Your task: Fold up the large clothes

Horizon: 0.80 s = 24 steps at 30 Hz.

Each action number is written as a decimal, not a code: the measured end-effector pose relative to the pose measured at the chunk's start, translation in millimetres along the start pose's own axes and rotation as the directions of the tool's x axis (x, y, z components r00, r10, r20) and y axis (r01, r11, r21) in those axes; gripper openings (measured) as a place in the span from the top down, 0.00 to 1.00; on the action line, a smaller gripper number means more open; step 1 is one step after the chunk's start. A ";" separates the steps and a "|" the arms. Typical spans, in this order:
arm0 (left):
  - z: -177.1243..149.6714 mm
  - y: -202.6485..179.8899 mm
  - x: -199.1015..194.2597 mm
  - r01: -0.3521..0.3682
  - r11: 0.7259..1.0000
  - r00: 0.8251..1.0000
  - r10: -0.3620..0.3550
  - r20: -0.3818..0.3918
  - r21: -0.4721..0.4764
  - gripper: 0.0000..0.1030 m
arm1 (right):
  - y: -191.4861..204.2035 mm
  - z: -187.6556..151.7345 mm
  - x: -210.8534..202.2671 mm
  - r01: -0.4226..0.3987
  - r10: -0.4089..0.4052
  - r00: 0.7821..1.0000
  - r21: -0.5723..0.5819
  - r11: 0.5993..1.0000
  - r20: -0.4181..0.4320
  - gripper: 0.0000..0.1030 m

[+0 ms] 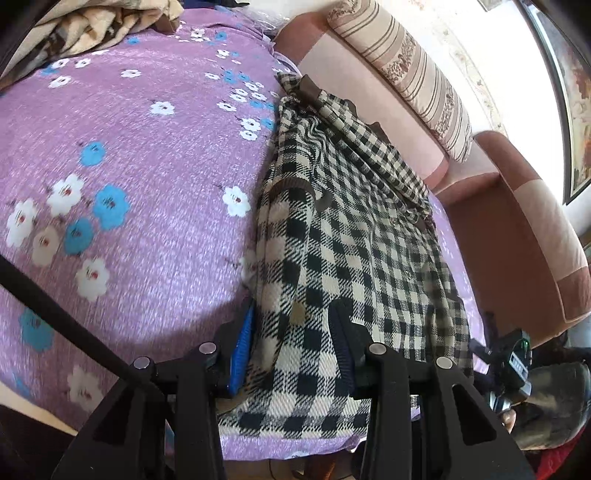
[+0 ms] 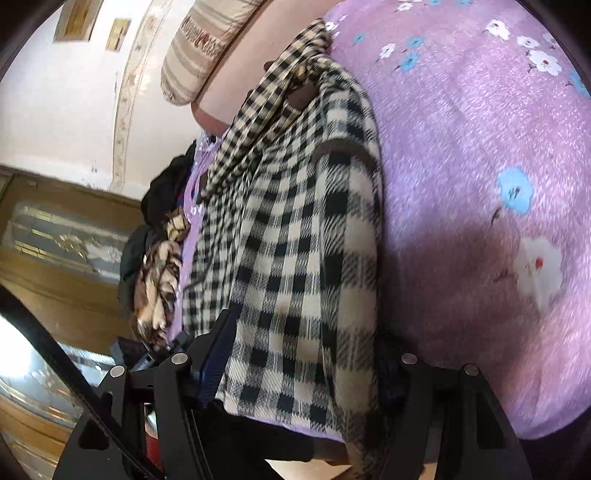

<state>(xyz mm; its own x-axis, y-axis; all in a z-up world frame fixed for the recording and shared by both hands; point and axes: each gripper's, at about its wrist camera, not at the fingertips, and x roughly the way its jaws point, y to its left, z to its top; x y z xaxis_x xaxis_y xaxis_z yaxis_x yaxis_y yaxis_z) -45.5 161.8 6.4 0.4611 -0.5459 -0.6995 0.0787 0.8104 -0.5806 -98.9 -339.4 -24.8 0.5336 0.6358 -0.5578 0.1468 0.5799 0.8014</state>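
Note:
A black-and-cream checked coat (image 1: 354, 236) with brown trim lies lengthwise on the purple flowered bedsheet (image 1: 147, 155), folded into a long strip. My left gripper (image 1: 291, 354) is shut on the coat's near end; bunched cloth fills the gap between its blue pads (image 1: 242, 350). In the right wrist view the same coat (image 2: 295, 221) runs away from me. My right gripper (image 2: 303, 369) is shut on a thick fold of it, which drapes over and hides the right-hand finger. The left-hand pad (image 2: 218, 362) shows against the cloth.
A pink padded headboard (image 1: 491, 206) with a striped pillow (image 1: 413, 74) stands behind the coat. A beige patterned blanket (image 1: 92, 26) lies at the bed's far corner. Dark and brown-patterned clothes (image 2: 155, 266) are heaped at the bed's edge, beside a wooden cabinet (image 2: 55, 258).

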 end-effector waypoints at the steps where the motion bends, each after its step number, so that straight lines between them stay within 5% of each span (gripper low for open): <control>1: -1.5 0.8 -1.5 0.003 1.000 1.000 -0.003 0.005 -0.007 0.63 | 1.9 -4.8 0.6 0.003 -0.003 1.000 -0.005 1.000 -0.003 0.33; 6: -7.7 -7.2 -2.0 -0.066 0.998 0.997 0.066 0.035 0.001 0.62 | 11.1 -21.9 5.6 0.095 -0.094 0.995 -0.056 0.994 0.022 0.51; 8: -7.5 -23.0 3.1 -0.167 0.984 0.986 0.166 0.021 0.064 0.64 | 15.6 -23.8 7.5 0.161 -0.159 0.987 -0.087 0.983 0.031 0.73; 10: -5.8 -33.2 5.3 -0.257 0.959 0.966 0.257 0.014 0.119 0.94 | 16.1 -22.2 7.5 0.188 -0.186 0.982 -0.091 0.978 0.030 0.88; 24: -17.4 -39.7 -43.4 -0.206 0.972 0.978 0.201 0.050 0.116 0.94 | 18.5 -37.8 -49.8 0.077 -0.074 0.997 -0.096 0.992 0.036 0.95</control>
<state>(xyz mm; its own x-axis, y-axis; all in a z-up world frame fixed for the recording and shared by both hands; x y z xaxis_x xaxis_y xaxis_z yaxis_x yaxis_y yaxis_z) -84.0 149.7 52.6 0.5115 -0.3604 -0.7800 0.0843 0.9245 -0.3718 -154.2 -341.1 9.6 0.5507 0.5722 -0.6077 0.1069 0.6737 0.7312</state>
